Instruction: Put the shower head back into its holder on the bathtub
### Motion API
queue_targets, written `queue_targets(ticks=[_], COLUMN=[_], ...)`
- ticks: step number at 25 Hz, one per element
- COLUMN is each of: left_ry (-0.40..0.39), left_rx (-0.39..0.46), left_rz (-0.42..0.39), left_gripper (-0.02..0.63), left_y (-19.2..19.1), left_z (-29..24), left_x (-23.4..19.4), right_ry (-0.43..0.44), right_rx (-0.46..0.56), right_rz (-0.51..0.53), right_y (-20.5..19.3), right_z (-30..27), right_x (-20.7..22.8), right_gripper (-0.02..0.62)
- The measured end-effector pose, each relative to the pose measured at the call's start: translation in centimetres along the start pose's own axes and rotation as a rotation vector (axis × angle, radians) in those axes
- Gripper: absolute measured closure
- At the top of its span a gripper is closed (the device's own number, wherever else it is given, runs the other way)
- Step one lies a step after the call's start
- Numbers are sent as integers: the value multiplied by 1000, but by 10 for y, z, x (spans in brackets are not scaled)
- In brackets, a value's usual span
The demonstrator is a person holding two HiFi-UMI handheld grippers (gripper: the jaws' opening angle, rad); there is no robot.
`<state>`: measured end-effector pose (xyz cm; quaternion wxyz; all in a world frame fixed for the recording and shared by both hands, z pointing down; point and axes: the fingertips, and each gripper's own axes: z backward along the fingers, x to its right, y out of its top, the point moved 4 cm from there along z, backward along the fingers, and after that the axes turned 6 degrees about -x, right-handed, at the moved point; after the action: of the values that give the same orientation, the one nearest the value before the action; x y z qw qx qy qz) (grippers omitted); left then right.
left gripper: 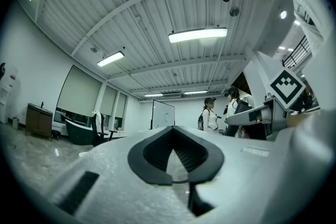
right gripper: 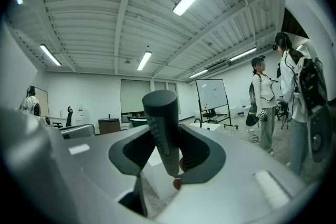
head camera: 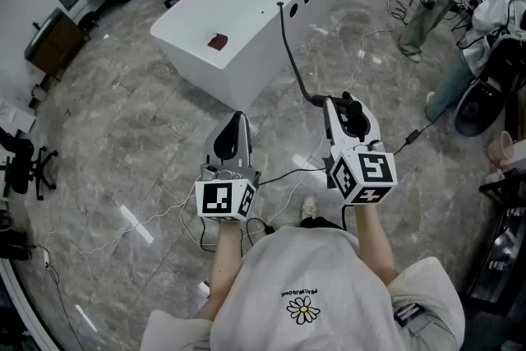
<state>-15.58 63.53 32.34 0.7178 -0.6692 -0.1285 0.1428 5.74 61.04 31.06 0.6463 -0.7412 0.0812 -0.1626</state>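
A white short-sleeved T-shirt [head camera: 345, 267] carries a daisy print [head camera: 303, 309] (yellow centre, black lettering); the white left gripper [head camera: 237, 121] and right gripper [head camera: 338, 108] each bear a black-and-white marker cube.

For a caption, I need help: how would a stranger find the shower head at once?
Find the white bathtub on the grey floor. A black hose runs from its rim to the right gripper, which clamps the shower head: a dark round handle, the only thing held.
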Motion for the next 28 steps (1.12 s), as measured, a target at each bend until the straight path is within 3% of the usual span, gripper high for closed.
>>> queue_targets(ticks=[18, 25, 28], left_ry=[6, 55, 47], left_rx=[-69, -142, -162], left_rz=[27, 91, 80], left_gripper=[604, 604, 604], left_y=[-32, -73, -78], left_z=[-73, -83, -90], left_x=[28, 49, 57], right_ry=[43, 73, 64], right_rx=[-25, -33, -54], right_rz=[-37, -54, -62], right_y=[-2, -2, -7], right_z=[-40, -53, -61], right_x=[65, 96, 108], right_gripper=[454, 454, 454])
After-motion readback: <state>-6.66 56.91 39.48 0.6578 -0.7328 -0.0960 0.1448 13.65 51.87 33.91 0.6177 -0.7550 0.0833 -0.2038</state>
